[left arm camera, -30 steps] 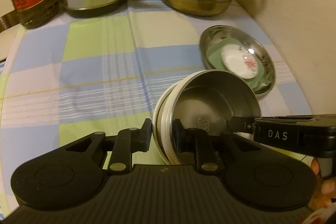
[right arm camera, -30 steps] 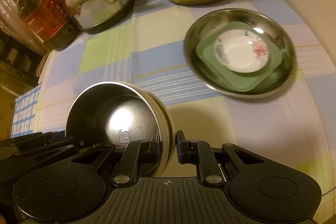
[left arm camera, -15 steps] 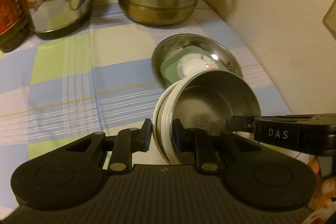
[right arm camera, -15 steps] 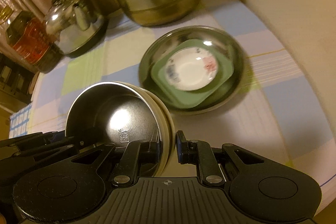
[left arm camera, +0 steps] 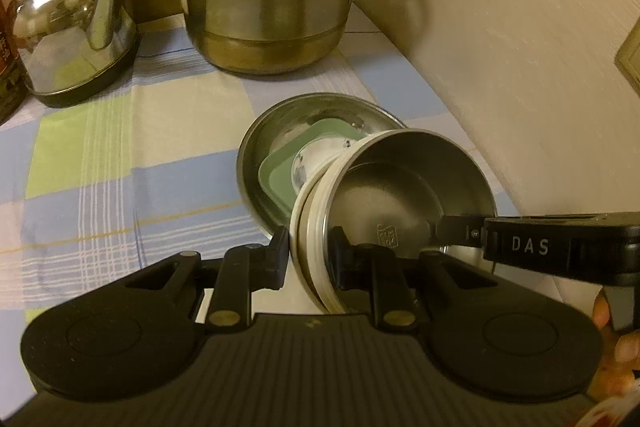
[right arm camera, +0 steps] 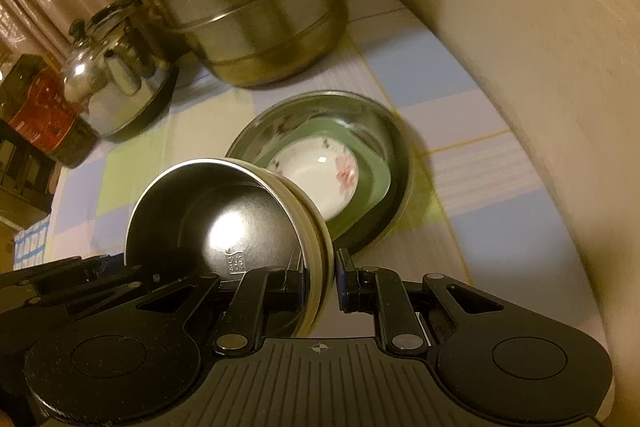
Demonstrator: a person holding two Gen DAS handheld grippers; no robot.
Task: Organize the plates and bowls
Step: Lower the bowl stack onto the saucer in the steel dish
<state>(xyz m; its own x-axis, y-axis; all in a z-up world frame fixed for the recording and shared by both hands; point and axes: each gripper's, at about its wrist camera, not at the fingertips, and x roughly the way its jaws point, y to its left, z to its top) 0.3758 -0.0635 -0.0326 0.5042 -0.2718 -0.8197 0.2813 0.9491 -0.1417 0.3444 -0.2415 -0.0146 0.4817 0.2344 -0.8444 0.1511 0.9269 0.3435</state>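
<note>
Both tongs grip the same stack of bowls, held up off the table & tilted. Left tongs [left arm camera: 309, 259] are clamped on the near-left rim of the steel bowl [left arm camera: 404, 187], w/ a cream outer bowl [left arm camera: 308, 227] nested under it; one finger sits outside the cream wall, the other inside the steel one. Right tongs [right arm camera: 320, 279] pinch the opposite rim of the same stack [right arm camera: 224, 223] the same way. In the left view, the right tongs come in from the right edge as a black arm marked "DAS", tip inside the bowl; a bit of the person's hand [left arm camera: 616, 339] shows at the right edge, mostly cut off.

Stack hangs just in front of & partly over a wide steel basin [right arm camera: 384, 131] sitting on the checked cloth of the table [left arm camera: 120, 147]. Inside the basin: green square dish [right arm camera: 372, 183], and on it a white saucer [right arm camera: 316, 179] w/ a pinkish print, blurred, can't make out the pattern. In the left view the held bowls hide most of the saucer & the basin's near-right side.

Further back: big tiered steel steamer pot [left arm camera: 272, 7], top cut off by the frame; kettle [left arm camera: 72, 31] to its left; a bottle w/ red label [right arm camera: 40, 111], only partly in view. Stamp on the steel bowl's bottom is unreadable.
</note>
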